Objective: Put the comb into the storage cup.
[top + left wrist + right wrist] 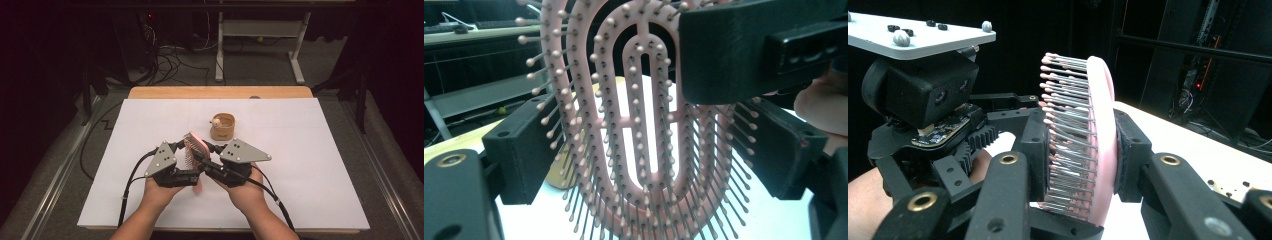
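Note:
A pink hairbrush (194, 147) with ball-tipped bristles stands on edge above the white mat, between both grippers. My right gripper (1083, 150) is shut on its head, with one jaw on the bristle side and the other on the smooth back. In the high view the right gripper (207, 151) comes in from the right. My left gripper (649, 150) has a jaw on each side of the brush head (644, 125), with no firm press on the rim that I can see. From above, the left gripper (184, 149) sits on the brush's left. The pink handle (200, 186) hangs down between the hands.
A small round wooden holder (222, 126) with a little figure on its rim stands just behind the grippers. The white mat (300, 150) covers a wooden table (220, 92). Dark floor, cables and a desk frame lie beyond.

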The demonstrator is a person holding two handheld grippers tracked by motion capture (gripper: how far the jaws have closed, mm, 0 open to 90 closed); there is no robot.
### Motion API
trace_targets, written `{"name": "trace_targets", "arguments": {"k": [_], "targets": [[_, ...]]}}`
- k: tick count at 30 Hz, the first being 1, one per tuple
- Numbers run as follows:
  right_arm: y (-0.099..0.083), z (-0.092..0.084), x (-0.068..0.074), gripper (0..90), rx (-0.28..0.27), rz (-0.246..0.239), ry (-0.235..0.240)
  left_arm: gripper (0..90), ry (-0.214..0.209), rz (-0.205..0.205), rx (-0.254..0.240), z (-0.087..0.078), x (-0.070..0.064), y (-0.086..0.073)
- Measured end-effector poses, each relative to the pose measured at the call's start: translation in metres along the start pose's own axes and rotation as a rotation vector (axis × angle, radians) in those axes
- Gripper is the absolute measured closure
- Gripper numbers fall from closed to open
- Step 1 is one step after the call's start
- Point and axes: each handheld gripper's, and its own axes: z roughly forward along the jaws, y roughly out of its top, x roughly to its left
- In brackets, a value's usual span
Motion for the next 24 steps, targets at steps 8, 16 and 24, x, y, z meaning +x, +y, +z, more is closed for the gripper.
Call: {"name": "trace_targets", "arguments": {"k": [8,16,24], "targets": [[0.0019,-0.0011,-0.0003,67.1,0.0,-0.01,-0.004,15.3,-0.015,-0.007,0.002,0.0008,0.0004,-0.0006],[0.0039,-0.0028,-0.0027,67.3,-0.005,-0.009,-0.013,13.9,-0.029,-0.019,0.003,0.0021,0.0006,-0.0013],[0.0061,-0.0066,-0.0099,67.5,-0.004,-0.008,-0.032,10.9,-0.037,-0.044,0.01,0.0026,0.0028,-0.0023]]}}
